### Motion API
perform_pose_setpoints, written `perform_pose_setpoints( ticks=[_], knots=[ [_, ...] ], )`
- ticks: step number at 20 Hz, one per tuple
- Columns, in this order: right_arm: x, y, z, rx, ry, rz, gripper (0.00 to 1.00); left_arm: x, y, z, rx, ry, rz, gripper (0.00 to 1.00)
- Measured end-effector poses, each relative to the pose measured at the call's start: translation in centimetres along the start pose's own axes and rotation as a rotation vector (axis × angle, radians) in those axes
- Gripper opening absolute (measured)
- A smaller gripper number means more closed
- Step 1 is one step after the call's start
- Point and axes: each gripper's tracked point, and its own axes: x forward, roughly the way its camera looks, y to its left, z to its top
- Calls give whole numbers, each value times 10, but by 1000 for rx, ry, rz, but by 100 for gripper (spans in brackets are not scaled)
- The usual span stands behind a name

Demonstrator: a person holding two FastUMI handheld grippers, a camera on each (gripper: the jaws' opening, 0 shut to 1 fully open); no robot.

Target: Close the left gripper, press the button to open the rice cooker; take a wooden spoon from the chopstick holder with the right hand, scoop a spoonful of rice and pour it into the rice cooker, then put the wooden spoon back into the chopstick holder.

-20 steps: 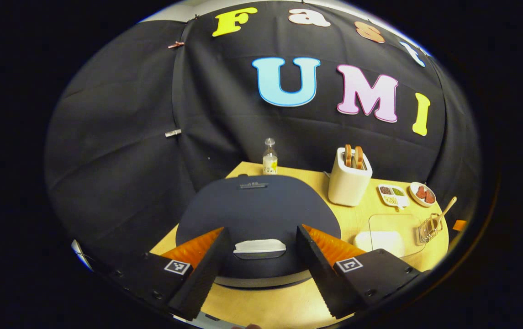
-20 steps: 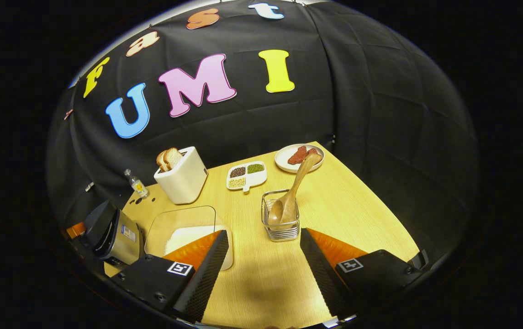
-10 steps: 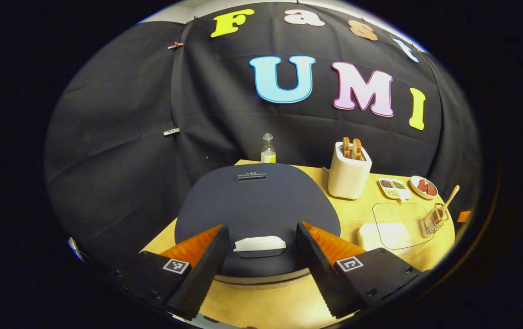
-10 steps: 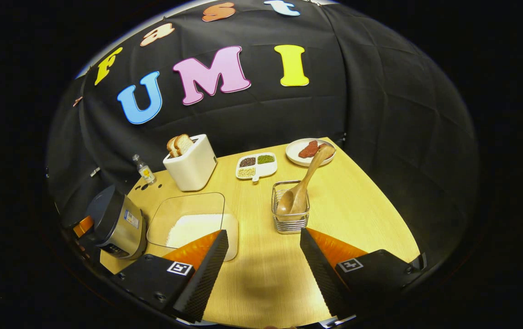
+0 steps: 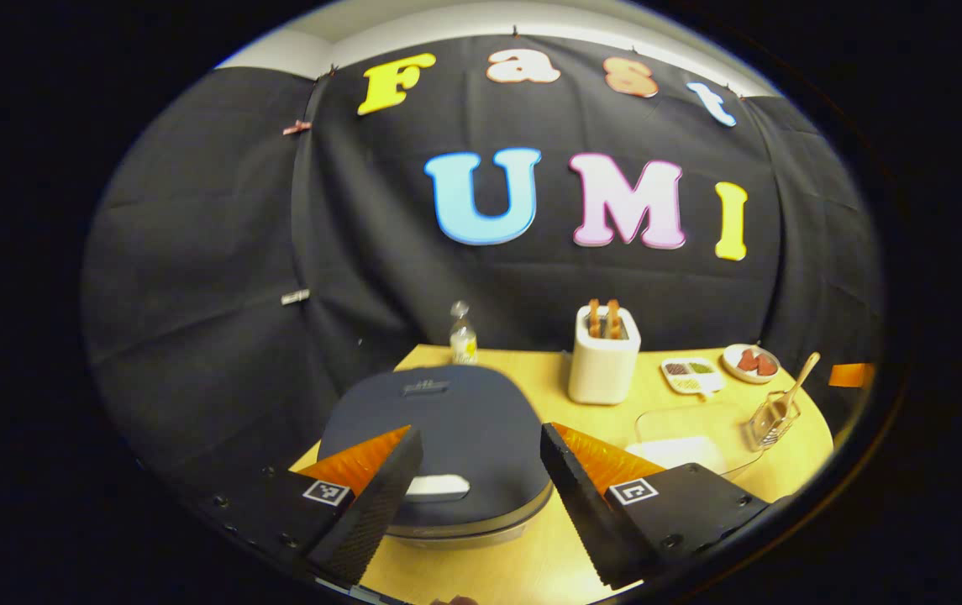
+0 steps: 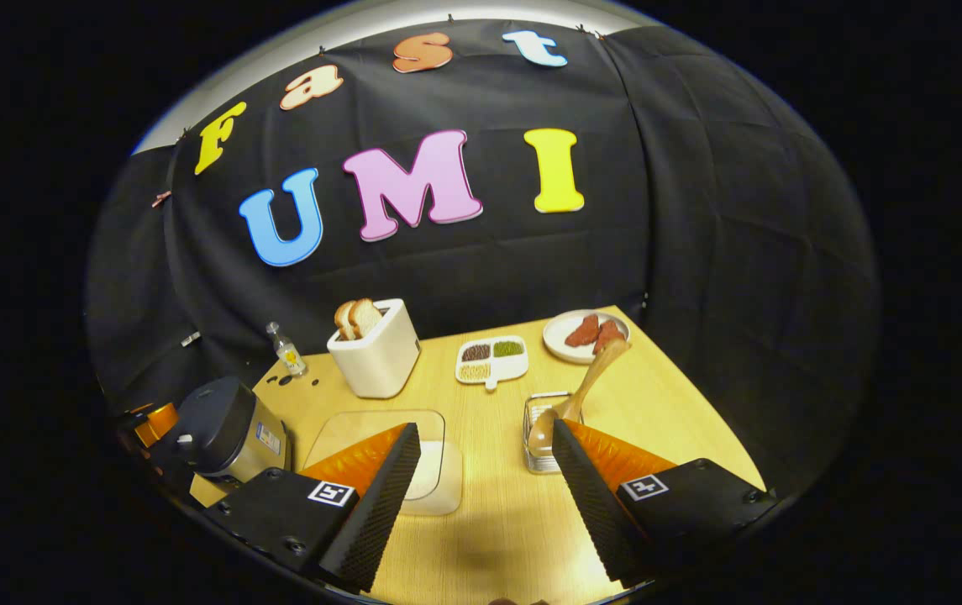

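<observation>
The rice cooker (image 5: 447, 428) has a dark lid, which is down, and a white button (image 5: 437, 487) at its front. My left gripper (image 5: 481, 441) hovers open above and in front of it, its left finger overlapping the button's edge. In the right gripper view the cooker (image 6: 224, 428) stands at the far left. A wooden spoon (image 6: 586, 386) leans in the wire chopstick holder (image 6: 544, 428), just beyond my right gripper (image 6: 485, 433), which is open and empty. The clear rice container (image 6: 380, 441) with white rice (image 6: 438, 479) sits behind its left finger.
On the wooden table (image 6: 657, 403) stand a white toaster (image 6: 375, 353) with bread, a small bottle (image 6: 287, 349), a divided dish (image 6: 492, 357) of beans and a plate (image 6: 586, 334) of red food. The black cloth wall closes in behind and to the right.
Both grippers have pulled back from the table, so the cooker and the chopstick holder now look smaller and farther off. Both stay open. The lid stays down.
</observation>
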Motion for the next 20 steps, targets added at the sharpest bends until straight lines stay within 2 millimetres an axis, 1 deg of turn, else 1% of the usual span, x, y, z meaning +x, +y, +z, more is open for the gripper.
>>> perform_pose_setpoints(
  ticks=[2, 3, 5, 6, 7, 8, 10, 11, 13, 15, 16, 20],
  knots=[
    [-14, 3, 34, -27, -93, -11, 99, -15, -18, 33, 4, -91, -49, 96],
    [-22, 6, 49, -39, -135, -18, 98, -21, -26, 43, 1, -119, -70, 96],
    [-40, 11, 70, -58, -203, -31, 98, -36, -43, 60, -1, -164, -119, 96],
    [-49, 11, 77, -64, -229, -41, 99, -44, -51, 69, -5, -190, -140, 96],
    [-59, 12, 80, -67, -245, -52, 98, -51, -58, 73, -12, -210, -163, 96],
    [-69, 12, 79, -66, -249, -62, 98, -57, -66, 75, -17, -221, -189, 96],
    [-85, 8, 70, -94, -250, -83, 98, -66, -80, 75, -9, -238, -236, 96],
    [-89, 5, 67, -131, -254, -95, 98, -68, -82, 73, -12, -237, -245, 96],
    [-92, 4, 62, -189, -260, -93, 98, -70, -86, 69, -23, -220, -250, 96],
    [-91, 12, 59, -180, -262, -60, 98, -73, -85, 68, -13, -207, -226, 95],
    [-93, 12, 64, -167, -274, -43, 99, -75, -85, 70, -5, -208, -209, 96],
    [-81, 4, 73, -158, -321, 2, 99, -85, -83, 74, -20, -232, -119, 96]
  ],
)
